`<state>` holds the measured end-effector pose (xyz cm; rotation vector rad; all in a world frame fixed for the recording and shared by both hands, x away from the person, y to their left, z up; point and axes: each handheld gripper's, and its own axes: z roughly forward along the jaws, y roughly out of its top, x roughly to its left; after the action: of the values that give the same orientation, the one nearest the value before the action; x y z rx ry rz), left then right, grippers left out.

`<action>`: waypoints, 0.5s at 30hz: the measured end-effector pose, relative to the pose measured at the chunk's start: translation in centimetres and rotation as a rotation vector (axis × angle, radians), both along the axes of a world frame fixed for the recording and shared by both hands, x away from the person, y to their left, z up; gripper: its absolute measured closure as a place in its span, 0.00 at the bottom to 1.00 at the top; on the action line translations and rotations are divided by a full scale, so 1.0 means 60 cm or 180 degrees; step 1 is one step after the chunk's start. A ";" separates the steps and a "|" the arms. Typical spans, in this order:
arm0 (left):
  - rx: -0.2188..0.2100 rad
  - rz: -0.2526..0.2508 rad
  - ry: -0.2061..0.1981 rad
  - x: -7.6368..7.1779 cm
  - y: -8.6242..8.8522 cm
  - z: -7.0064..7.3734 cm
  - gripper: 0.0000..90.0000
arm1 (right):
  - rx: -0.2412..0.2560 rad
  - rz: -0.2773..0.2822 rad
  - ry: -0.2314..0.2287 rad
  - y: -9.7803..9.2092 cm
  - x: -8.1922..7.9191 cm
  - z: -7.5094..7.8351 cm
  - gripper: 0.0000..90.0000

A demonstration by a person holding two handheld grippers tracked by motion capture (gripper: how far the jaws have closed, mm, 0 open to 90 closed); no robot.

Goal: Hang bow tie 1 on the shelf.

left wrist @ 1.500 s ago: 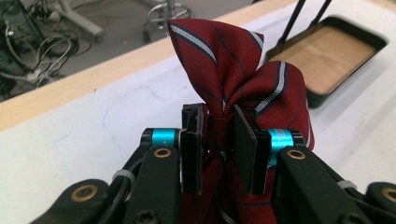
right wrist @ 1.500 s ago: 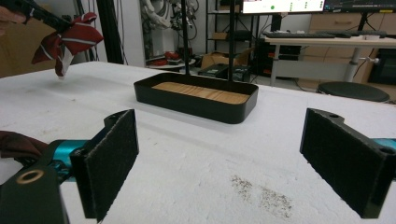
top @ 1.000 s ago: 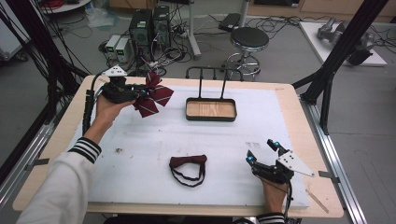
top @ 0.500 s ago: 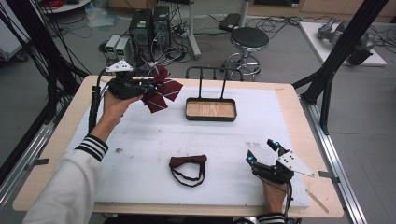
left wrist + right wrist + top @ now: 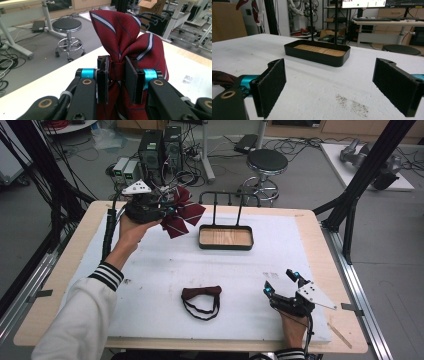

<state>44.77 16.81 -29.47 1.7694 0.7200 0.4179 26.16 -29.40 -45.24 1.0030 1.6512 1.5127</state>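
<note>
- Maroon cloth with pale and dark stripes makes up the striped bow tie (image 5: 181, 214), which hangs in the air above the far left part of the surface (image 5: 150, 270), a little to the left of the tray.
- Left hand-held gripper (image 5: 167, 210) is clamped on this bow tie: in the left gripper view its two black jaws press from both sides on the narrow central knot of the striped bow tie (image 5: 125, 42), with one wing fanning upward past the jaws and the other showing below them.
- The person's left hand (image 5: 131, 227) grips that tool from below, and a white sleeve with dark striped cuff runs back toward the near edge.
- A second, plain dark bow tie (image 5: 201, 293) lies flat on the white surface near the front middle, its thin strap looped just in front of it, touching nothing else.
- Right hand-held gripper (image 5: 282, 282) rests low at the front right of the surface, to the right of the plain bow tie and clear of it; its jaws stand wide apart and hold nothing.
- In the right gripper view the two felt-faced jaws frame bare white surface, with a grey smudge (image 5: 352, 103) between them.
- The black tray (image 5: 226, 238) with a wooden floor sits toward the far middle of the surface, two thin black posts rising from its back edge to a rack with prongs.
</note>
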 end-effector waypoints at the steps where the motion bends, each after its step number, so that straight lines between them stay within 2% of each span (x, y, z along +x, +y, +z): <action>1: -0.0004 -0.0004 -0.0013 0.000 -0.004 0.002 0.81 | -0.0002 -0.0001 -0.0003 0.000 0.000 0.000 0.12; 8: -0.0037 -0.0075 -0.0061 0.002 -0.033 0.015 0.81 | 0.0008 0.0010 0.0004 0.000 0.000 0.000 0.12; 15: 0.0015 -0.0088 -0.0076 0.007 -0.053 0.018 0.81 | 0.0030 0.0015 0.0005 -0.001 -0.001 0.000 0.12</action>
<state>45.22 13.62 -28.38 1.7740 0.6778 0.4216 26.10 -29.43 -45.26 1.0063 1.6501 1.5244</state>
